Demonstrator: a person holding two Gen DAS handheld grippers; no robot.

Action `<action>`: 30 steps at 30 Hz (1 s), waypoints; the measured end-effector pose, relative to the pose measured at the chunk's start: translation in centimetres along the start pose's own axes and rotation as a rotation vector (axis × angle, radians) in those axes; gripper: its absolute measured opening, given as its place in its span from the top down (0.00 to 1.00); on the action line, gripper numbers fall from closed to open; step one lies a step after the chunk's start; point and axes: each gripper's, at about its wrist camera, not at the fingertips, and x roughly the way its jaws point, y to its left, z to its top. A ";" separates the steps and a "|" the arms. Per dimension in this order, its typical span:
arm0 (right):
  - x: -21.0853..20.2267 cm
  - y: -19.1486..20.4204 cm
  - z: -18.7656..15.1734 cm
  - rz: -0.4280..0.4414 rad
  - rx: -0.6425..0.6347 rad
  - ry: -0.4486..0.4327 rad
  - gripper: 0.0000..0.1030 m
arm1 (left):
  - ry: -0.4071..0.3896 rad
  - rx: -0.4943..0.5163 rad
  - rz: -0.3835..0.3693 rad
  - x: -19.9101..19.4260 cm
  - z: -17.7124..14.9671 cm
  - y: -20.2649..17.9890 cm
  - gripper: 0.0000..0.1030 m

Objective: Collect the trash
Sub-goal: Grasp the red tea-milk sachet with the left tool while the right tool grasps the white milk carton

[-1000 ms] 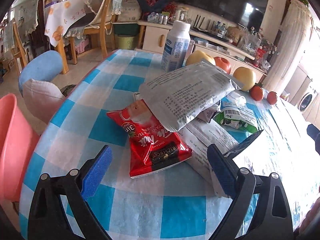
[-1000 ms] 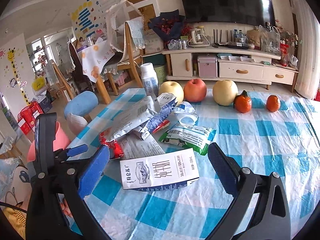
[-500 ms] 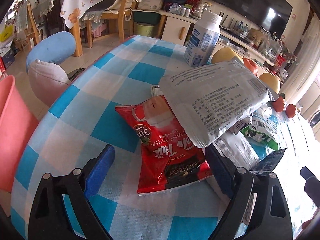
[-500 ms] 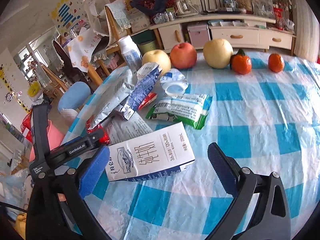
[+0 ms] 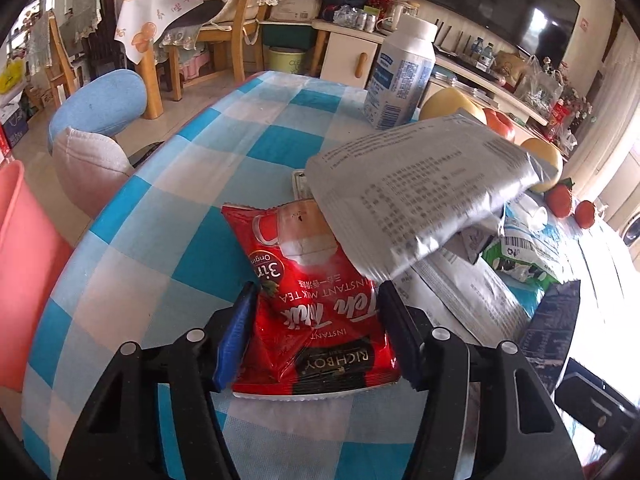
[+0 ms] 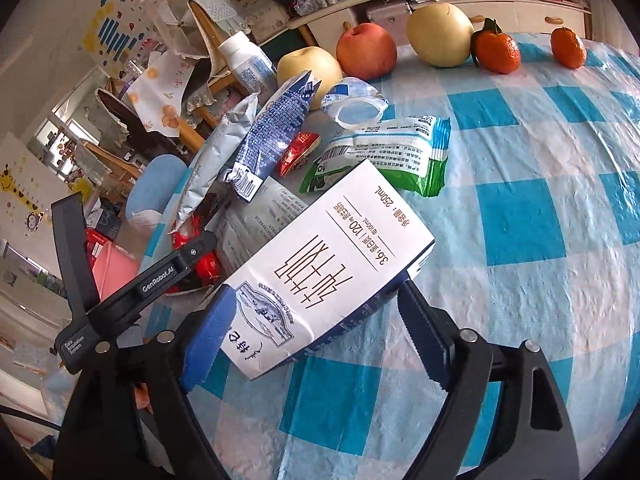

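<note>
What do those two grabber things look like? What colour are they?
Both are black plastic claws with two fingers each. The left gripper and right gripper have blue ridged pads inside the fingers and shiny silver bolts at the joints. From the right wrist view, the left gripper's side shows white lettering, "GenRobot.AI". A thin dark cable trails at that view's lower left edge.

Checked table [image 6: 540, 216] carries wrappers [image 6: 384, 152], apparently fruit [image 6: 440, 34].
</note>
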 end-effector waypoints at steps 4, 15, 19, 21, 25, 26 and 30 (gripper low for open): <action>0.3 0.9 0.6 -0.028 -0.046 -0.016 0.07 | 0.010 0.021 -0.026 -0.4 -0.6 -0.3 0.40; 1.6 1.0 1.6 -0.122 -0.120 -0.029 0.04 | 0.050 0.077 -0.117 -1.1 -1.6 -1.3 0.40; 1.9 0.8 1.9 -0.133 -0.079 -0.022 0.04 | 0.036 0.085 -0.067 -0.9 -1.5 -1.4 0.31; 2.1 0.8 2.0 -0.149 -0.085 -0.021 0.04 | 0.027 0.073 -0.051 -0.8 -1.4 -1.1 0.28; 2.8 0.2 1.9 -0.146 -0.068 0.007 0.04 | 0.026 0.055 -0.060 -0.7 -1.1 -0.8 0.25; 2.6 0.3 1.9 -0.155 -0.074 0.001 0.04 | 0.026 0.049 -0.061 -0.6 -1.1 -0.7 0.25; 2.2 0.1 1.8 -0.156 -0.083 -0.020 0.11 | 0.021 0.027 -0.081 -0.7 -1.0 -0.3 0.26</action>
